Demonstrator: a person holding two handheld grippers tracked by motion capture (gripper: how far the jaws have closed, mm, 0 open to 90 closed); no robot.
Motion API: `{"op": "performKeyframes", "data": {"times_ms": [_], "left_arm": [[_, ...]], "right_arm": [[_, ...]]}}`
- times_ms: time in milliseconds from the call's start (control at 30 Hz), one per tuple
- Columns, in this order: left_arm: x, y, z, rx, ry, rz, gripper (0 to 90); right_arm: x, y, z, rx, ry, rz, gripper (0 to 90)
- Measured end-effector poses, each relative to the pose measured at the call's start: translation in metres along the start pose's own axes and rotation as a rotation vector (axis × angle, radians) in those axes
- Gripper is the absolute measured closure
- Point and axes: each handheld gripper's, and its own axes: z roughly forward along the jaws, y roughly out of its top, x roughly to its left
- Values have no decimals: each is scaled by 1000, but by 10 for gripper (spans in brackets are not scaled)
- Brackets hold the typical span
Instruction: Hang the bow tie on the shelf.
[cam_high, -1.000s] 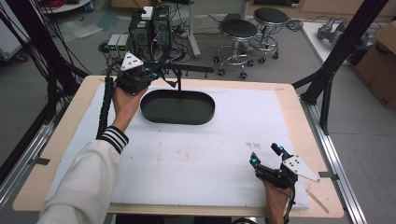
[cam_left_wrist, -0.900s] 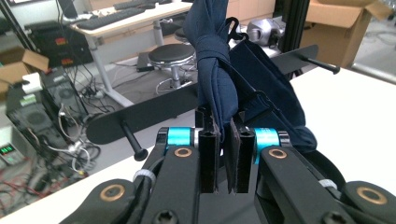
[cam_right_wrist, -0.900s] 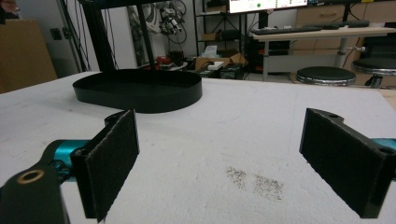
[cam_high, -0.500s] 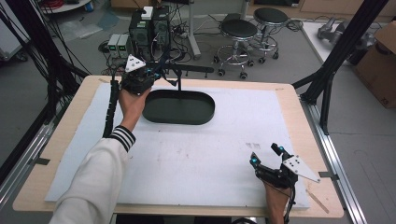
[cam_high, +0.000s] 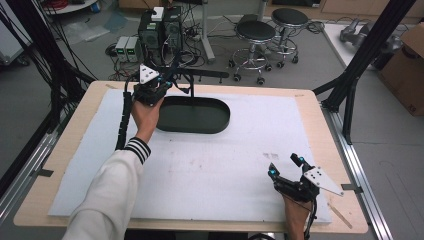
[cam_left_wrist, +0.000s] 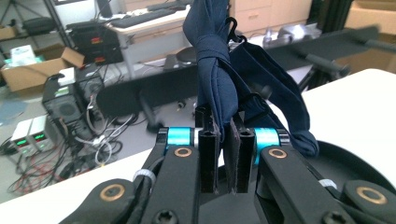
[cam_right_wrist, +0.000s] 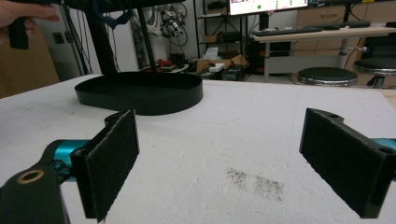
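A dark navy fabric piece (cam_left_wrist: 215, 70) with thin straps hangs down in front of me, knotted near its top. My left gripper (cam_left_wrist: 223, 115) is shut on its lower end, the pads pinching the cloth. From above, the left gripper (cam_high: 151, 88) sits at the far left end of a black oval tray (cam_high: 220, 120), beside a thin black stand (cam_high: 192, 86) that rises from the tray. My right gripper (cam_high: 286, 167) rests near the front right of the table. In its own view the right gripper (cam_right_wrist: 219, 158) is open, with nothing between its pads (cam_right_wrist: 112, 158).
A white mat (cam_high: 225, 165) covers the wooden table, with a faint dark smudge (cam_right_wrist: 254, 182) just ahead of the right gripper. In the right gripper view the tray (cam_right_wrist: 140, 93) lies farther off. Stools, computers and cables stand on the floor beyond the table's far edge.
My left gripper has sunk a little toward the tray, still shut on the fabric. The right gripper has kept still.
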Motion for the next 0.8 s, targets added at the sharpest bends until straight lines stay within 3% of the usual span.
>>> {"op": "performKeyframes", "data": {"times_ms": [367, 433, 500, 800], "left_arm": [[-5, -14, -1, -2, 18, 13, 847], [-5, -17, -1, 15, 18, 24, 847], [-3, -20, -1, 22, 15, 9, 846], [2, -31, 5, 135, -21, -11, 827]], "right_arm": [[0, 0, 0, 2, 0, 1, 109], [0, 0, 0, 0, -1, 0, 109], [0, 0, 0, 0, -1, 0, 109], [0, 0, 0, -3, -1, -3, 109]]}}
